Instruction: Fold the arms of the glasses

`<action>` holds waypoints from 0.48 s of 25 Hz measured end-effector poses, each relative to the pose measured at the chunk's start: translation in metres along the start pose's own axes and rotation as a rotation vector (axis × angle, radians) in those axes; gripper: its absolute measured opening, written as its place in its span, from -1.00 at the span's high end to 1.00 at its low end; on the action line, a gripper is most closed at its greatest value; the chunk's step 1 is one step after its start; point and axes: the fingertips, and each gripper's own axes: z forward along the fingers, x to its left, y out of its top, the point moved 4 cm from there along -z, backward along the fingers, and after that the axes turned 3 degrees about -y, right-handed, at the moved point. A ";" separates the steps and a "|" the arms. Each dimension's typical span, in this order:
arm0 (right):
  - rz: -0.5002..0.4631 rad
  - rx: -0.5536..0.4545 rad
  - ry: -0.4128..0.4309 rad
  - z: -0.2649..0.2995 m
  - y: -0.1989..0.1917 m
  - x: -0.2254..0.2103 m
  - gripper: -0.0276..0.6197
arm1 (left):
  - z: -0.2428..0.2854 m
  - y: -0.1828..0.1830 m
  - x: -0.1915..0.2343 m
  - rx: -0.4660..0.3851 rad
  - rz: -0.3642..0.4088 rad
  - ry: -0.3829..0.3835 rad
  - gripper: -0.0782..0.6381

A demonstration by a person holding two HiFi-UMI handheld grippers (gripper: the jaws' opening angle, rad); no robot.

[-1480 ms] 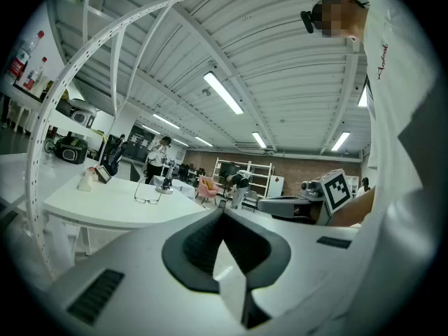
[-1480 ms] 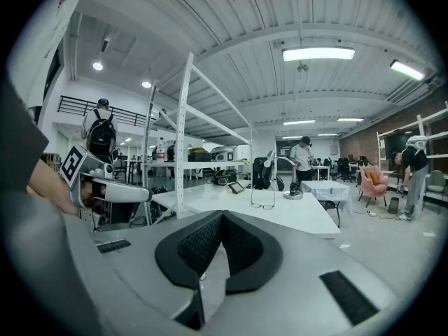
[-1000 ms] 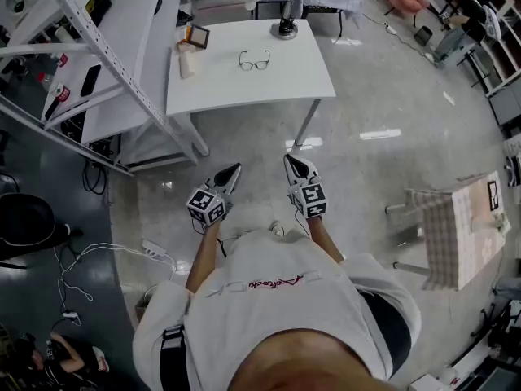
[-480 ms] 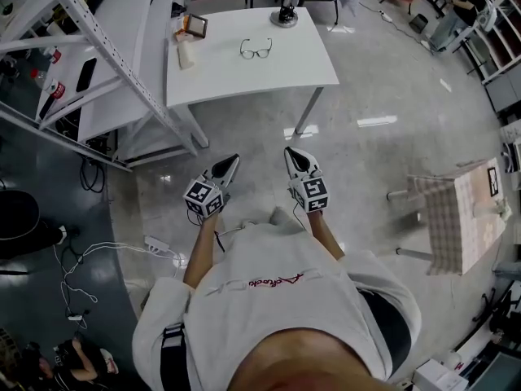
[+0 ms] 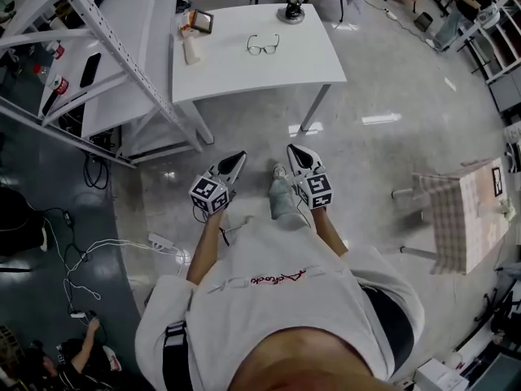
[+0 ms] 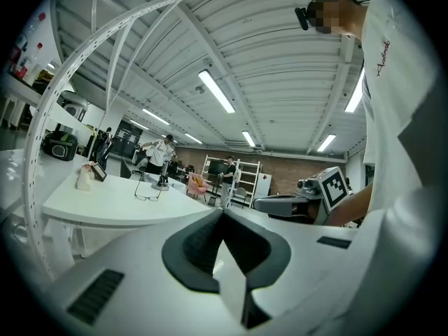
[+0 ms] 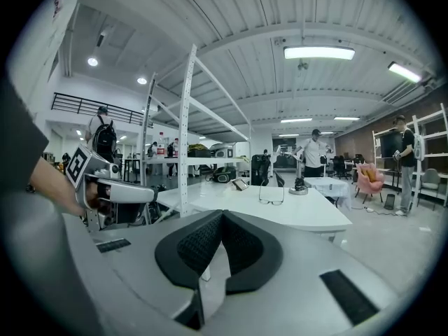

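The glasses rest on the white worktop, towards its far edge, near a black stand. Well short of the worktop, over the floor, the left gripper and right gripper point towards it, both with jaws closed together and empty.
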 end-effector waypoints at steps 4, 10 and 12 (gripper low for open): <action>-0.006 -0.001 0.016 0.015 0.003 -0.001 0.85 | 0.002 0.001 0.008 0.001 -0.005 0.010 0.77; -0.002 -0.001 0.035 0.037 0.003 -0.014 0.85 | 0.017 0.002 0.027 0.004 -0.014 0.023 0.77; -0.005 0.003 0.040 0.045 0.004 -0.020 0.85 | 0.022 0.004 0.034 0.000 -0.023 0.028 0.77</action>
